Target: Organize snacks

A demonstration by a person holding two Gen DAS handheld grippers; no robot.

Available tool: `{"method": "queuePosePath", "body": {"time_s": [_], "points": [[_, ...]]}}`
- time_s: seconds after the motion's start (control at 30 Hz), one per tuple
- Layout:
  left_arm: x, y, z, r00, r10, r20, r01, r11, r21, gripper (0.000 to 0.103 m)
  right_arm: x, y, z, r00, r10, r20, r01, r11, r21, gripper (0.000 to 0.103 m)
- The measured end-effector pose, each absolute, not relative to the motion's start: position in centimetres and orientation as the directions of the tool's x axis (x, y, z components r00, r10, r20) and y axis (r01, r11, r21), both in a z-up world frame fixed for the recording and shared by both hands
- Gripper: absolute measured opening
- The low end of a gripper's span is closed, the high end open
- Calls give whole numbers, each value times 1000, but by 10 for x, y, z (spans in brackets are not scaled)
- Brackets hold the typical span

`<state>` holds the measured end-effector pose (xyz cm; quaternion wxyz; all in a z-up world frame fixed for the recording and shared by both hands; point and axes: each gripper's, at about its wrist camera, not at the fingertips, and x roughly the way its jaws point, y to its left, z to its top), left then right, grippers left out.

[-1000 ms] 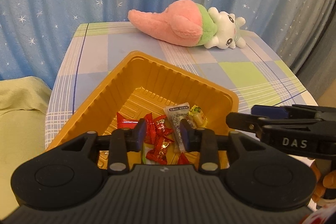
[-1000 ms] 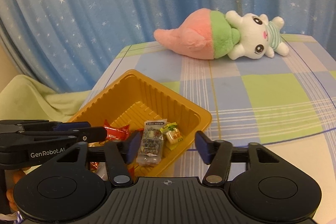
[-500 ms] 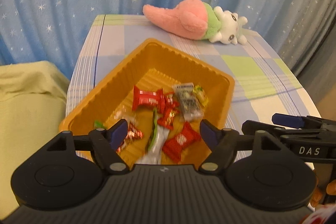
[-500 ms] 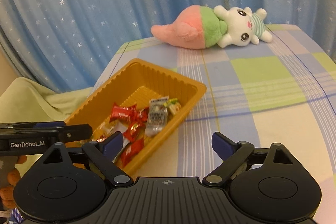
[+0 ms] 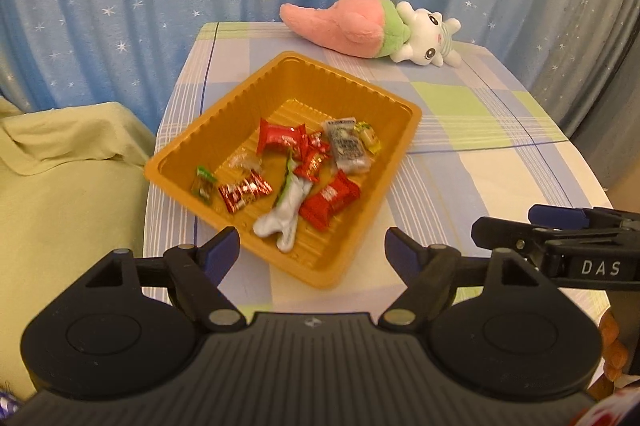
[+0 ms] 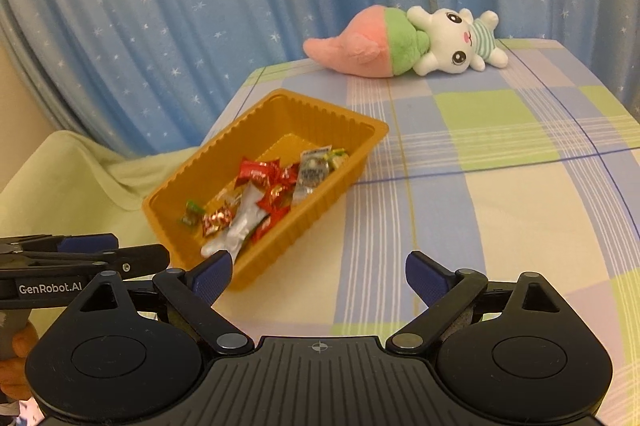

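An orange plastic tray point(image 5: 224, 110) point(image 6: 256, 118) sits on the checked tablecloth near the table's left edge. In it lie several wrapped snacks: red packets point(image 5: 330, 199) point(image 6: 256, 171), a silver-white packet point(image 5: 286, 212) point(image 6: 244, 222), a grey packet point(image 5: 346, 145) and a small green candy point(image 5: 204, 182). My left gripper point(image 5: 313, 249) is open and empty, just in front of the tray's near corner. My right gripper point(image 6: 319, 273) is open and empty, to the right of the tray's near end. Each gripper shows side-on in the other's view.
A pink and green plush with a white bunny point(image 5: 368, 26) point(image 6: 404, 42) lies at the far edge of the table point(image 6: 500, 194). A blue starred curtain hangs behind. A pale green cloth point(image 5: 60, 178) lies left of the table.
Both grippers have opened wide and drawn back and up from the tray. The left one has let go of snacks, which now lie in the tray.
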<state>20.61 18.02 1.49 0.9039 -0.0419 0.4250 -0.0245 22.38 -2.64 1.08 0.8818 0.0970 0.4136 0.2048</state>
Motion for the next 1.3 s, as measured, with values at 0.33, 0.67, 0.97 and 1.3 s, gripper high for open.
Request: {"method": "queuePosePath", "body": {"time_s": [0.33, 0.67, 0.97, 1.3], "points": [[147, 122, 19, 637, -55, -769, -29, 995, -95, 79, 175, -79, 12, 545, 444, -711, -299, 896, 330, 93], [94, 62, 20, 629, -21, -777, -61, 995, -75, 79, 124, -133, 14, 533, 429, -729, -311, 901, 302, 93], [58, 20, 17, 618, -12, -786, -57, 997, -60, 79, 87, -176, 13, 528, 424, -736, -300, 904, 306, 93], [35, -8, 9, 609, -18, -793, -45, 997, -57, 79, 59, -210, 9, 533, 405, -743, -278, 913, 298, 93]]}}
